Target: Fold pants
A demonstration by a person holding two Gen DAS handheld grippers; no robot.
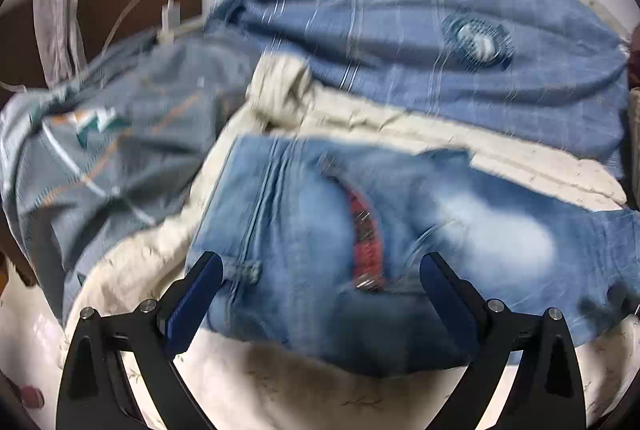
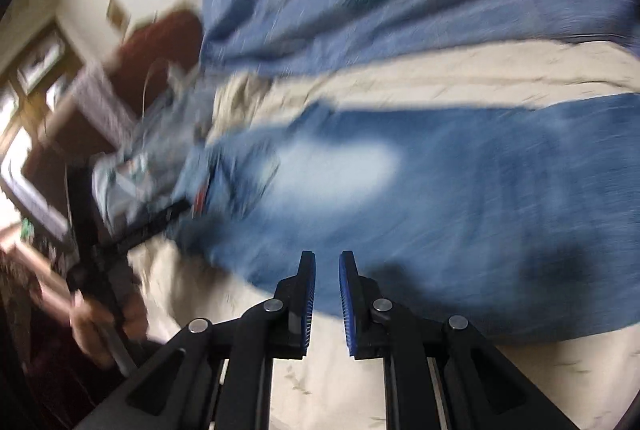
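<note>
- Left claw [image 1: 320,270] gapes wide over the jeans [image 1: 304,214] on the bed [image 1: 280,390].
- Right claw [image 2: 327,270], nearly closed, holds nothing.

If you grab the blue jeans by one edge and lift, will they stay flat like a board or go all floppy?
Probably floppy: the jeans already wrinkle and follow the cream bedcover. Denim looks thick, so likely heavyish, the rest trailing. The left gripper is open over the waist end; the right gripper holds nothing.

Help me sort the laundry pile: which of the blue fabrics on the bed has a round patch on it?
The large striped blue cloth farthest back; its round patch marks it. The jeans show a red strip, the grey-blue garment teal and orange lines.
</note>
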